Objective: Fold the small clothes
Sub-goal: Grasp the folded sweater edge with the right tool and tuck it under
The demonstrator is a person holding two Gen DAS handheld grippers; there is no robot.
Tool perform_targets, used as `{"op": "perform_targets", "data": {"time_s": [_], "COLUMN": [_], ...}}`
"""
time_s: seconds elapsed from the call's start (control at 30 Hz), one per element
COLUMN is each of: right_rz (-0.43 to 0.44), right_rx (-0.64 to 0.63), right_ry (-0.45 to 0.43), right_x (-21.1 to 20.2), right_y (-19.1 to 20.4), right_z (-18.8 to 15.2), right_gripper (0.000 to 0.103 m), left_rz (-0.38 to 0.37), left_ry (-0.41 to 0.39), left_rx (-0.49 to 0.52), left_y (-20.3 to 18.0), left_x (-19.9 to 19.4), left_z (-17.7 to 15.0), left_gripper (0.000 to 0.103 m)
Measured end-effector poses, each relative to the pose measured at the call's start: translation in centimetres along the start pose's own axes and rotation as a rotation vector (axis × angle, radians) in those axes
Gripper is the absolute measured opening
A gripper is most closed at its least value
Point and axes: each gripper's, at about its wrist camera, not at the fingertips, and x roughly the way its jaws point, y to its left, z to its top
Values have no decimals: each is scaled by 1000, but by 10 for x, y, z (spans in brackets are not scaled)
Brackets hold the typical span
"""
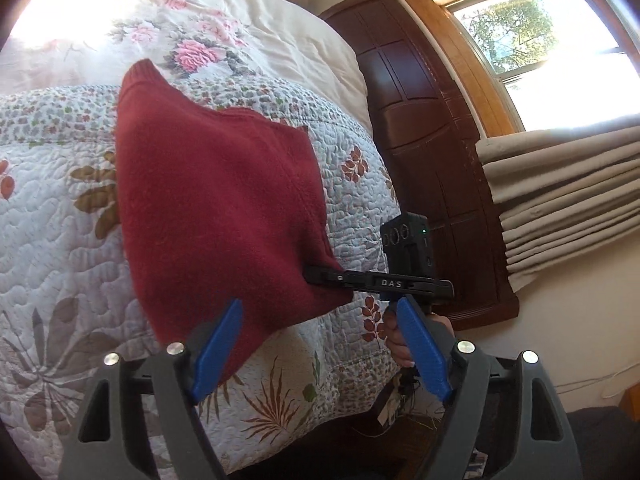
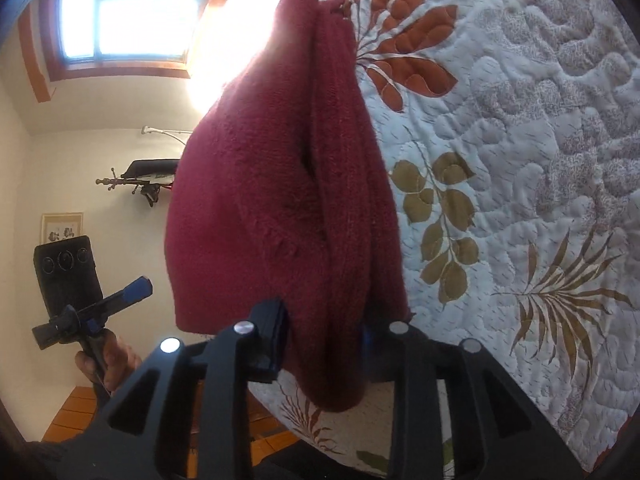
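Observation:
A dark red knit garment (image 1: 216, 200) lies partly folded on the quilted bedspread (image 1: 52, 220). My left gripper (image 1: 319, 308) is open just in front of the garment's near edge, with nothing held between its blue fingers (image 1: 218, 348). My right gripper (image 1: 316, 274) reaches in from the right and pinches the garment's near right corner. In the right wrist view the right gripper (image 2: 320, 336) is shut on bunched layers of the red garment (image 2: 280, 200), which rise lifted off the quilt (image 2: 520, 160). The left gripper (image 2: 140, 286) shows at the left, apart from the cloth.
A dark wooden headboard (image 1: 420, 120) stands at the bed's right side, beside a window (image 1: 540, 40) and a gathered beige curtain (image 1: 560, 200). A floral pillow (image 1: 192, 48) lies beyond the garment. A hand (image 1: 396, 340) grips the right tool's handle off the bed's edge.

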Motion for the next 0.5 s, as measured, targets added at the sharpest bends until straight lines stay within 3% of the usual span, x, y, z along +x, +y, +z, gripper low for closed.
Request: {"op": "perform_targets", "data": {"time_s": [0.07,0.1,0.13,0.23,0.3,0.4,0.5], "right_rz": [10,-1,-19,-52,-67,-161,-229], "right_rx": [-14,-29,-46,-66,-95,-128,-173], "right_ry": [-45,-90,-149,-246,-231,-192,-167], "right_x": [-23,-38,-53,-71,-57,-24,-4], "right_y": [3,9,16,34,47,53,67], "right_z": [-2,-1,3,36,65,101,119], "right_gripper": [50,64,71,71,71,70,12], "left_rz": [27,30,31,-3,-11,-23,-41], "left_ry": [44,60,67,61,60,64,78], "left_rx": [-14,-24,-30,-26,-26,-15,8], "left_y": [14,19,23,25,26,21,17], "left_x": [18,24,27,27,27,27,30], "left_z": [0,-1,-1,-5,-7,-7,-7], "left_gripper": [78,78,78,78,78,78,79]}}
